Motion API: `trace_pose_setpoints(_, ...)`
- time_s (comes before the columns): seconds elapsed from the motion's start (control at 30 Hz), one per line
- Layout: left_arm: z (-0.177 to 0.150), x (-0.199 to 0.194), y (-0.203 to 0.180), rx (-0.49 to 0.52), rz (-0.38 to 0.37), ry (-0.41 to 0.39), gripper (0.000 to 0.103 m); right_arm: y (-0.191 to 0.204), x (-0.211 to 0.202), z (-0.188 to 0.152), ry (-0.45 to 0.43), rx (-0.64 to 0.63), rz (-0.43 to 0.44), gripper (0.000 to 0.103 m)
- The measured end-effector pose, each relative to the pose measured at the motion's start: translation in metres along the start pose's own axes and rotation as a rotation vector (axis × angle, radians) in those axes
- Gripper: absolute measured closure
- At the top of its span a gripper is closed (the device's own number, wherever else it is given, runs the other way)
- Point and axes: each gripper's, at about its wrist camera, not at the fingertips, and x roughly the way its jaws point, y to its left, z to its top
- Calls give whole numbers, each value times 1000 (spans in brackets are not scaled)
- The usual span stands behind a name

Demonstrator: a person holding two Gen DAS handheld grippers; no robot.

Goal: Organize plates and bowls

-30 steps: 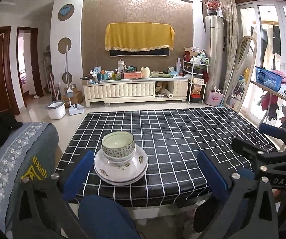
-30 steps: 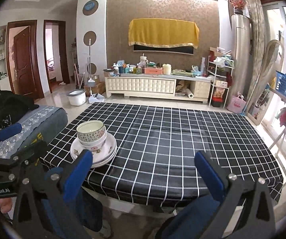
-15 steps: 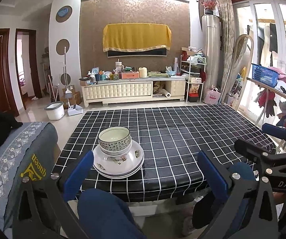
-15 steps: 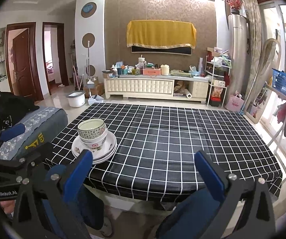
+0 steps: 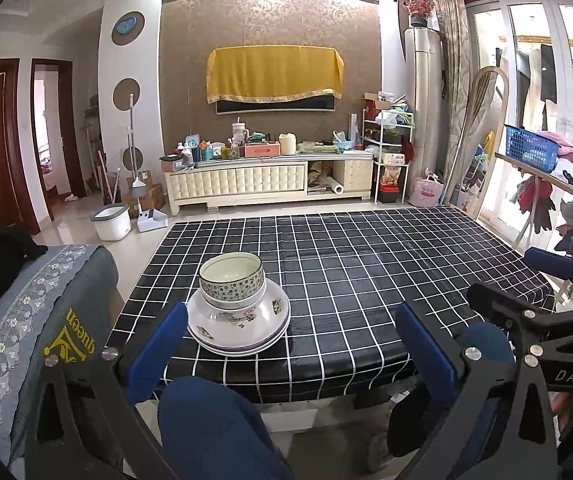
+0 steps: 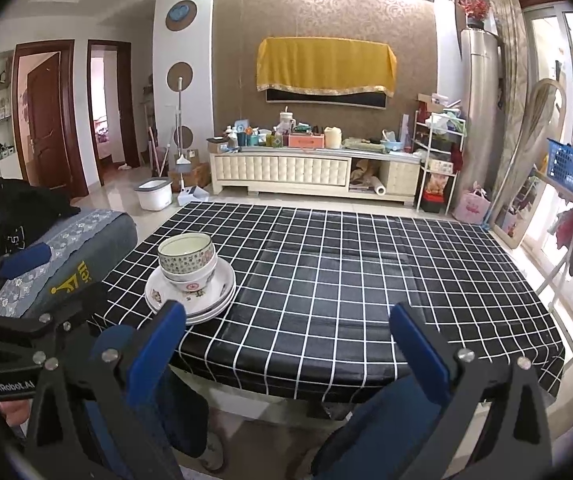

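Observation:
A stack of white floral plates (image 5: 242,334) (image 6: 214,300) sits near the front left corner of the table with the black checked cloth (image 5: 366,272) (image 6: 346,264). Two nested bowls rest on the plates, the top one patterned with a pale inside (image 5: 231,276) (image 6: 185,254). My left gripper (image 5: 290,344) is open, held short of the table's near edge, with the stack just beyond its left finger. My right gripper (image 6: 290,344) is open too, to the right of the stack and back from the edge. Neither holds anything.
A grey sofa arm with a black garment (image 5: 26,312) (image 6: 58,248) stands left of the table. The person's blue-clad knees (image 5: 214,428) are under the grippers. A cluttered TV cabinet (image 5: 270,176), a white bin (image 5: 110,222) and a drying rack with a blue basket (image 5: 530,154) lie beyond.
Both grippers have drawn back and upward from the table, so the stack and table look farther and lower. The dishes have not moved, and both grippers stayed open.

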Motion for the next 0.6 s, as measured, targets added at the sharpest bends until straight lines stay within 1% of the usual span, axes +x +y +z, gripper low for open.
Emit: trace_pose_setpoints(0.6, -1, -2, 1, 0, -6, 13, 0, -2, -2, 0, -3, 6, 5, 0)
